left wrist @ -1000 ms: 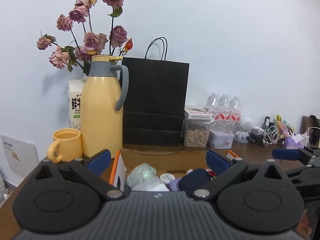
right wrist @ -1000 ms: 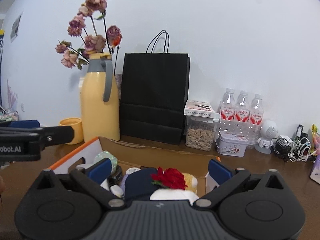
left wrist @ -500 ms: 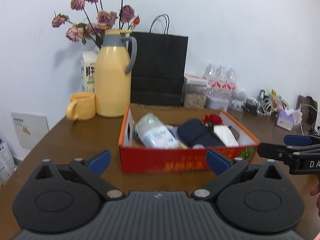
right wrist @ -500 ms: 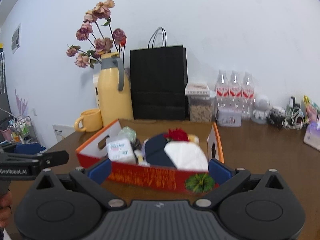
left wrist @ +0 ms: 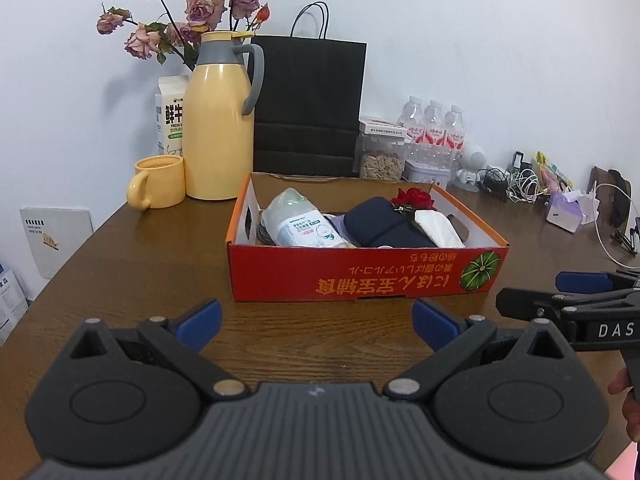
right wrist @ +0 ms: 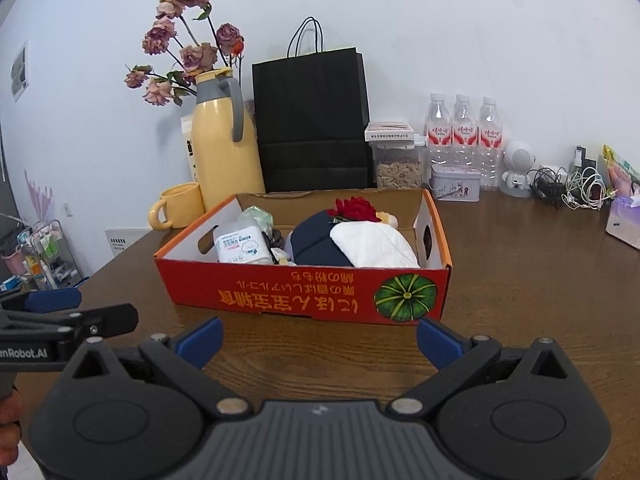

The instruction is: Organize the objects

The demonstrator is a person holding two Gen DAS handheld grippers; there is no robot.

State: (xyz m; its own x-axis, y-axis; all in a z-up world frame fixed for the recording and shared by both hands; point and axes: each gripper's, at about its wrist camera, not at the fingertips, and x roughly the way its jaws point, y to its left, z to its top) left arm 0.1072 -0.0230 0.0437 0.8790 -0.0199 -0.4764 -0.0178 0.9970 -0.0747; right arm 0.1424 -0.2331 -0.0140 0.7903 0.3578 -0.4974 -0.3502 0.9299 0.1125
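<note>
A red cardboard box (left wrist: pixel 360 280) (right wrist: pixel 304 296) stands on the brown table. It holds a white wipes pack (left wrist: pixel 304 228) (right wrist: pixel 240 246), a navy pouch (left wrist: pixel 384 224) (right wrist: pixel 316 244), a red flower (left wrist: pixel 414 198) (right wrist: pixel 354 206) and white tissue (left wrist: pixel 438 228) (right wrist: pixel 376 246). My left gripper (left wrist: pixel 316 322) is open and empty, in front of the box. My right gripper (right wrist: pixel 320 334) is open and empty, also in front of the box. Each gripper shows at the edge of the other's view.
Behind the box stand a yellow thermos jug (left wrist: pixel 220 120) (right wrist: pixel 224 136), a yellow mug (left wrist: pixel 158 182) (right wrist: pixel 178 204), a black paper bag (left wrist: pixel 308 104) (right wrist: pixel 312 120), a milk carton (left wrist: pixel 170 114), dried roses (left wrist: pixel 184 28), a seed jar (right wrist: pixel 396 160), water bottles (right wrist: pixel 462 136), a tin (right wrist: pixel 456 186) and cables (right wrist: pixel 572 192).
Both grippers have pulled back and up from over the box. The whole box now shows in front of them on the table. Both stay open.
</note>
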